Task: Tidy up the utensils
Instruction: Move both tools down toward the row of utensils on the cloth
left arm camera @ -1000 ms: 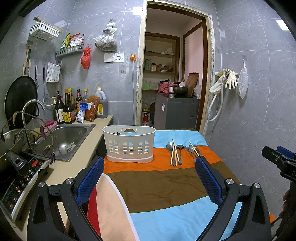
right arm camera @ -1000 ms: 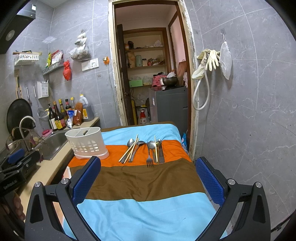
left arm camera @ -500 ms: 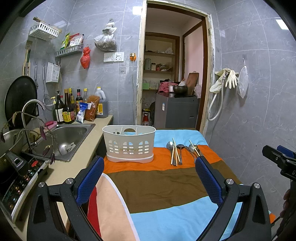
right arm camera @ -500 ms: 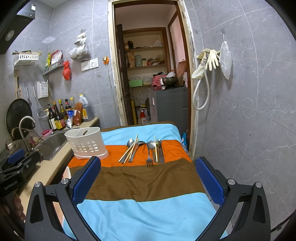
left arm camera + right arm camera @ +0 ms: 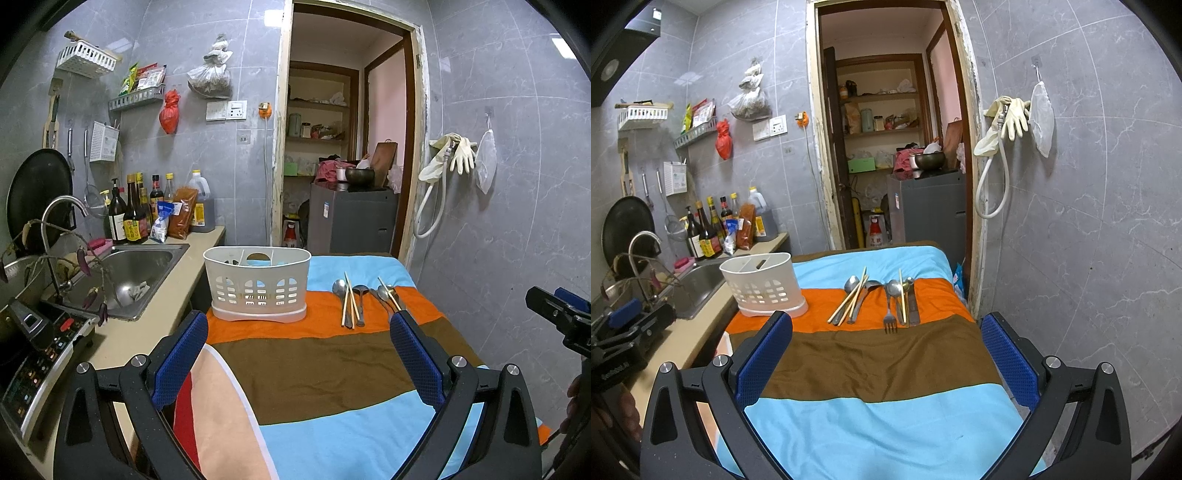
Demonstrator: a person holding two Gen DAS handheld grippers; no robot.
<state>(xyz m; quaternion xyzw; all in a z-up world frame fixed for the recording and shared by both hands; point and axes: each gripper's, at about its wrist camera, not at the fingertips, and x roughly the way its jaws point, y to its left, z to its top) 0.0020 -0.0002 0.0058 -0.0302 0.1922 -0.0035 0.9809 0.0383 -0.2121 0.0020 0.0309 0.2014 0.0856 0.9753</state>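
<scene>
On the orange stripe of the cloth (image 5: 827, 299) I see the utensils in two loose groups, well ahead of both grippers. Chopsticks (image 5: 849, 297) lie across two spoons (image 5: 851, 283) on the left; a fork (image 5: 890, 318), another spoon (image 5: 894, 287) and more chopsticks (image 5: 903, 295) sit just to the right. My caddy (image 5: 257, 282) stands left of them on the same stripe, near the sink (image 5: 136, 264). My left gripper (image 5: 297, 354) hangs spread wide and empty above the brown stripe; my right gripper (image 5: 886, 356) is likewise released, holding nothing.
</scene>
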